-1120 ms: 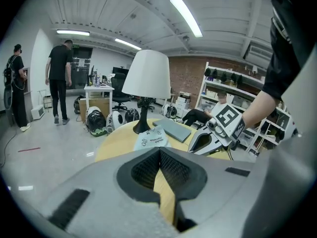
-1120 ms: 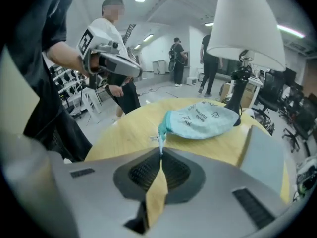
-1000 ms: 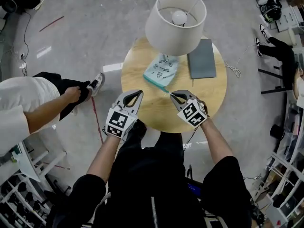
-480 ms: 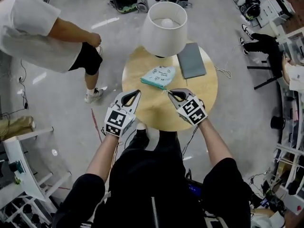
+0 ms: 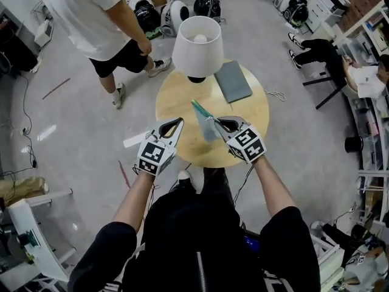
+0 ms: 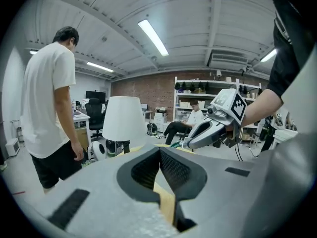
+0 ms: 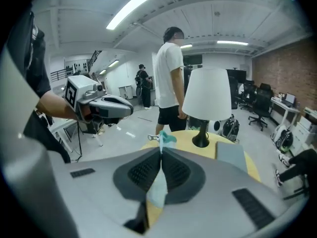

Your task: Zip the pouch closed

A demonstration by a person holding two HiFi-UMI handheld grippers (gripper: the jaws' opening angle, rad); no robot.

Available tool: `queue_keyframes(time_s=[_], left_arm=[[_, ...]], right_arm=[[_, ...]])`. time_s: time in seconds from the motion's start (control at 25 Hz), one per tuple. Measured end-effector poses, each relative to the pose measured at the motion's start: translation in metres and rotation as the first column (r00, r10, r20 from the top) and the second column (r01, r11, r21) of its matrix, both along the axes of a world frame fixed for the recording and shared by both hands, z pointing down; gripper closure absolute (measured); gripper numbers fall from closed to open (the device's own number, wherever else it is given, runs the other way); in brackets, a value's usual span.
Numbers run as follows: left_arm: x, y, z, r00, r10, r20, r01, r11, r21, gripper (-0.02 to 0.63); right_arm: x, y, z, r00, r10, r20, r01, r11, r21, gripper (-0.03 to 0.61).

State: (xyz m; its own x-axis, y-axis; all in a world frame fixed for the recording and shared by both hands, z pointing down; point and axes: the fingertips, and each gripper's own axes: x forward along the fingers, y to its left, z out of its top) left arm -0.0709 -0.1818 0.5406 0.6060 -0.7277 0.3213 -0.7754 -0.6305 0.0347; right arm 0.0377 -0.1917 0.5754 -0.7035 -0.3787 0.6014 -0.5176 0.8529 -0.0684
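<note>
Held above the round wooden table (image 5: 175,102): teal pouch (image 5: 203,120), pinched edge-on in the closed jaws of the right gripper (image 5: 219,122). Just left of it, left gripper (image 5: 177,121), jaws together on nothing. Behind, white table lamp (image 5: 197,44) and grey notebook (image 5: 233,81).

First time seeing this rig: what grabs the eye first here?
The teal pouch dangles above the round wooden table, pinched in the right gripper. A white-shaded lamp stands at the table's far edge, and a person in a white shirt stands beyond it, to the left.
</note>
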Motion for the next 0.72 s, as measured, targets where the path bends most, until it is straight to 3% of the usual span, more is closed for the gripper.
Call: queue_keyframes(time_s=[0.16,0.24,0.44,0.72], left_arm=[[0.019,0.005,-0.018,0.996,0.079,-0.040,-0.078,0.996,0.032,0.598],[0.031,0.010,-0.026,0.989,0.132,-0.062,-0.130,0.991,0.043,0.548],[0.056,0.023,-0.038,0.968,0.241,-0.076,-0.237,0.970,0.061,0.525],[0.084,0.026,-0.043,0.948,0.306,-0.088,-0.302,0.952,0.057,0.523]], right_arm=[[0.003,0.015,-0.023,0.999,0.048,0.025,-0.047,0.999,-0.019,0.566],[0.003,0.022,-0.032,0.997,0.069,0.034,-0.068,0.997,-0.024,0.566],[-0.001,0.032,-0.052,0.991,0.113,0.072,-0.111,0.993,-0.024,0.566],[-0.002,0.038,-0.068,0.986,0.129,0.104,-0.128,0.992,-0.014,0.566]])
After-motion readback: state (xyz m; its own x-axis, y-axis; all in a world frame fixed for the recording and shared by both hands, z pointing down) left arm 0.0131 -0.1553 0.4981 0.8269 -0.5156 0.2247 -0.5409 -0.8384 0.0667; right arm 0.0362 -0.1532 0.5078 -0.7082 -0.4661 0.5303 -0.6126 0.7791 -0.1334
